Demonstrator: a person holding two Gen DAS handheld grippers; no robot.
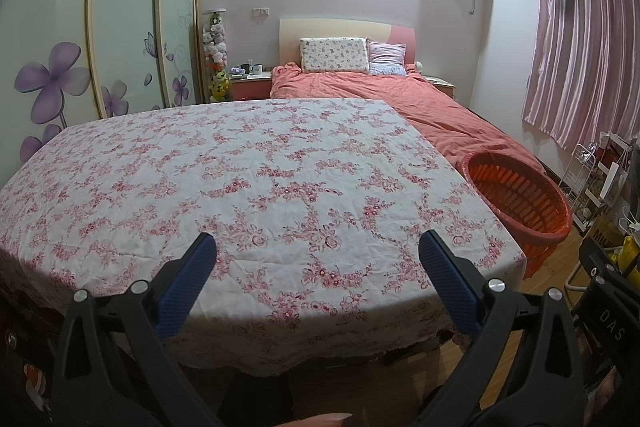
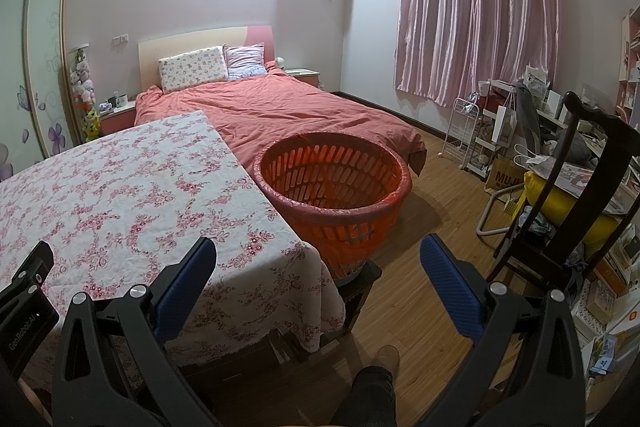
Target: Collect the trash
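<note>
Over the near edge of the table, your left gripper (image 1: 316, 247) hangs with its blue-padded fingers (image 1: 188, 283) spread wide and nothing between them; only the floral tablecloth (image 1: 248, 167) shows in the gap. That cloth, white with pink and red blossoms, covers the whole tabletop, and no trash can be made out on it from either wrist view.

Your right gripper (image 2: 318, 251) is released too, jaws wide apart and empty, held over the table's right corner where the cloth drapes down. Between its fingers you look straight at the orange slatted basket (image 2: 334, 183), which stands just beside the table's right edge, raised on something low and dark that you cannot see clearly. A thin liner with a pink print appears to fold over the basket's rim. What little of its inside shows looks empty. In the left wrist view the same basket sits off the table's far right corner.

Behind table and basket lies the bed (image 2: 288, 107) under a rumpled coral duvet, two pillows (image 2: 192, 67) against the headboard. Pink curtains (image 2: 476, 7) hang on the right wall. To your right a dark wooden chair (image 2: 576, 187) carries a yellow cushion, with a white wire rack and paper bags beyond it. Your trouser leg and shoe (image 2: 384, 359) stand on the wooden floor below the right gripper.
</note>
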